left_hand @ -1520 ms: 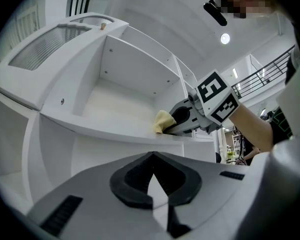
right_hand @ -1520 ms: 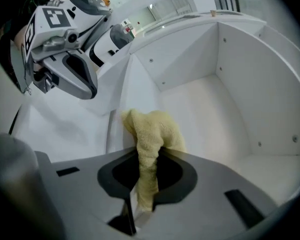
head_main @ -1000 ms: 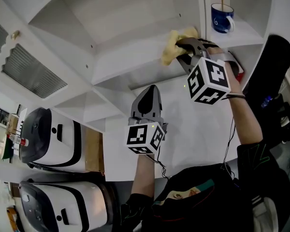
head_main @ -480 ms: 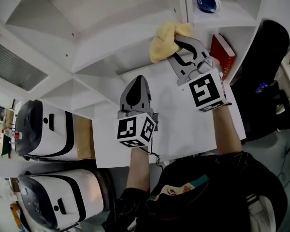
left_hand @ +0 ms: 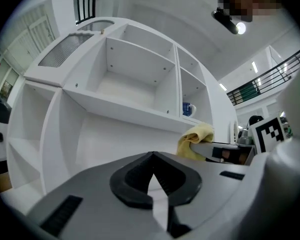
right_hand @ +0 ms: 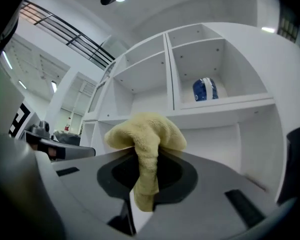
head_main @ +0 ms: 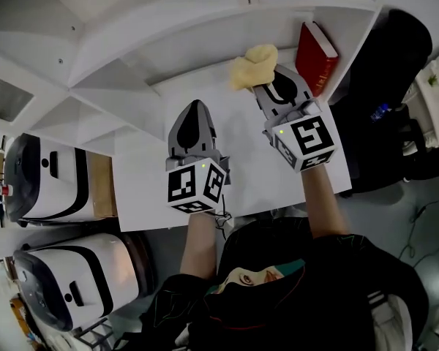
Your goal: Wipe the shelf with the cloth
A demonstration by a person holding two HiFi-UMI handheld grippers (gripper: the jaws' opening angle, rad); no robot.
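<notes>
The yellow cloth [head_main: 252,65] is bunched at the tip of my right gripper [head_main: 269,81], which is shut on it. In the right gripper view the cloth [right_hand: 146,133] bulges over the jaws and a strip hangs down between them. It is held in front of the white shelf unit [head_main: 168,35], at its lowest opening, just above the white table [head_main: 256,174]. My left gripper [head_main: 195,108] hovers over the table to the left, shut on nothing. From the left gripper view, the cloth [left_hand: 196,138] shows to the right of the left gripper [left_hand: 151,158], below the shelf board [left_hand: 125,109].
A red book [head_main: 316,46] stands in the lower right compartment beside the cloth. A blue mug [right_hand: 205,89] sits one shelf higher. Two white appliances [head_main: 47,178] stand left of the table. A dark bag [head_main: 399,64] is at the right.
My right gripper has come down with the cloth from the upper shelf board to the lowest opening by the red book. The left gripper drew back slightly. The mug has left the head view.
</notes>
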